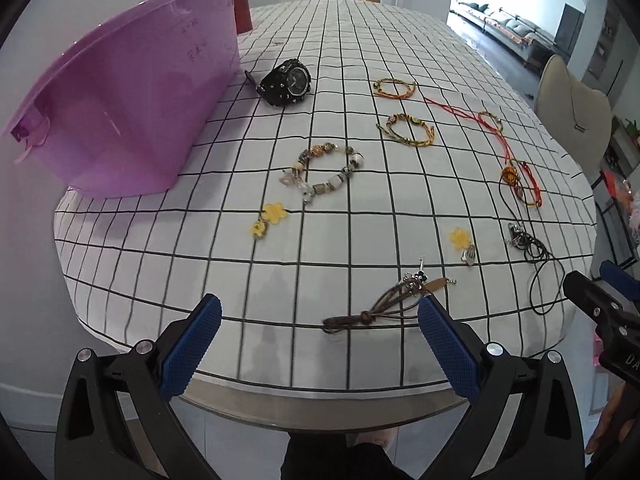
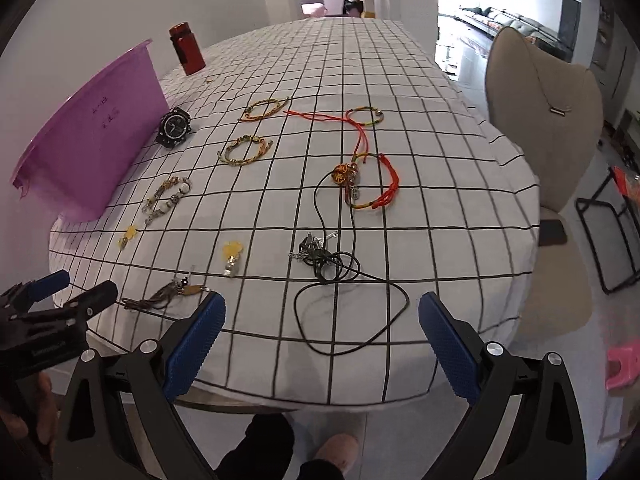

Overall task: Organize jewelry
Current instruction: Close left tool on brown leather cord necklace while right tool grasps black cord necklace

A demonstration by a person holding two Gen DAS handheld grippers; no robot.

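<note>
The right gripper [image 2: 320, 332] hangs at six o'clock with its blue pads [image 2: 192, 344] spread wide over the near edge of the checked tablecloth [image 2: 440, 208]. Between them lies the looped black cord necklace [image 2: 348, 304]. At twelve o'clock sits the red string bracelet [image 2: 384, 184], at ten the black watch [image 2: 174, 126] beside the purple tub [image 2: 92, 144]. The left gripper [image 2: 56, 304] shows at nine o'clock.

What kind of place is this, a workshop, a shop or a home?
Most likely a home, probably a dining area. A long table with a checked cloth has an upholstered chair beside it, and a doorway behind opens onto a room with a sofa.
</note>
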